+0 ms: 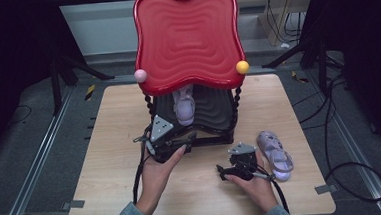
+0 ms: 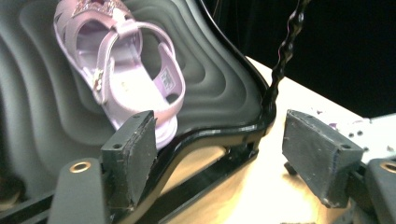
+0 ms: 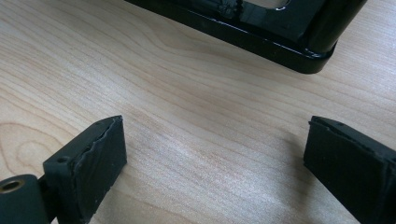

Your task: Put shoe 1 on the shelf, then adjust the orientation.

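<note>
Glossy plastic sandal [image 2: 122, 70], matt wooden table [image 3: 196, 116]

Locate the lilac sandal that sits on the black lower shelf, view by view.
High view: the sandal on the shelf lies at centre, under the red top tray.
Left gripper view: upper left, heel strap toward the camera, beyond the open left gripper.
Right gripper view: it is not in this picture.
Shared landmark: the rack's glossy black base frame.
</note>
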`<state>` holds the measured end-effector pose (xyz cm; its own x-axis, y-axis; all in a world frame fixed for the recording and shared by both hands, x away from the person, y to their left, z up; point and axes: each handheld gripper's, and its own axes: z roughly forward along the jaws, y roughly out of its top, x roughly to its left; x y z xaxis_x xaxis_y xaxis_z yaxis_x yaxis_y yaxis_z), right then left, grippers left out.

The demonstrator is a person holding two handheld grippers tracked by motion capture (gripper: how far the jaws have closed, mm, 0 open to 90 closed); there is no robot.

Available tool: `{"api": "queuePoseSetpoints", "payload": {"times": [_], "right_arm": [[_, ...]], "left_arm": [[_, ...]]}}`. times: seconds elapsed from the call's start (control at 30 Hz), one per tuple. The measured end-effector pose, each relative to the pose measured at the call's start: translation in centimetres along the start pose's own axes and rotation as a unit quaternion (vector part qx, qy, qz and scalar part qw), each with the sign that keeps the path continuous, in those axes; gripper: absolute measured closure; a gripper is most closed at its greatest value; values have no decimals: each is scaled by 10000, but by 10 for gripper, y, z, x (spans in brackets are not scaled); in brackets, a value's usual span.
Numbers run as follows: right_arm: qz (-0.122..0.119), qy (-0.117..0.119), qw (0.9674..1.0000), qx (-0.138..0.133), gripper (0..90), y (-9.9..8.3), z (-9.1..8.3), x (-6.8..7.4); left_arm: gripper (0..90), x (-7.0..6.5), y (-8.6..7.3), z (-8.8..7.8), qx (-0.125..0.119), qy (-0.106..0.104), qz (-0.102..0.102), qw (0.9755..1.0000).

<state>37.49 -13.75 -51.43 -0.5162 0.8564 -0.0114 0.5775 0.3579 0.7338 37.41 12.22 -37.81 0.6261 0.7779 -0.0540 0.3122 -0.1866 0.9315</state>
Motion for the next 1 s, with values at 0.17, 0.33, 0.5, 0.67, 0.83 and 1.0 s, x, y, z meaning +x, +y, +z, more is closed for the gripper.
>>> {"api": "queuePoseSetpoints", "payload": {"times": [0.17,0.33,0.5,0.67,0.83,1.0], "right_arm": [[-3,7,10000,-19,70,0,-1,0],[13,25,10000,28,186,3,-13,1],[-8,-28,9999,-140,278,13,-40,-1],[-237,-101,9995,-195,375,35,-86,-13],[-240,-294,9993,-76,456,47,-121,-43],[-96,-435,9988,190,515,46,-137,-76]], "left_arm": [[223,4,-11,-13,70,28,50,10000],[186,26,-47,-30,369,229,-25,9991],[170,43,-72,-32,542,452,-198,9973],[152,70,-99,-34,940,722,-340,9924],[151,83,-113,-42,1059,1018,-332,9886],[148,99,-121,-53,1089,1334,-403,9842]]}}
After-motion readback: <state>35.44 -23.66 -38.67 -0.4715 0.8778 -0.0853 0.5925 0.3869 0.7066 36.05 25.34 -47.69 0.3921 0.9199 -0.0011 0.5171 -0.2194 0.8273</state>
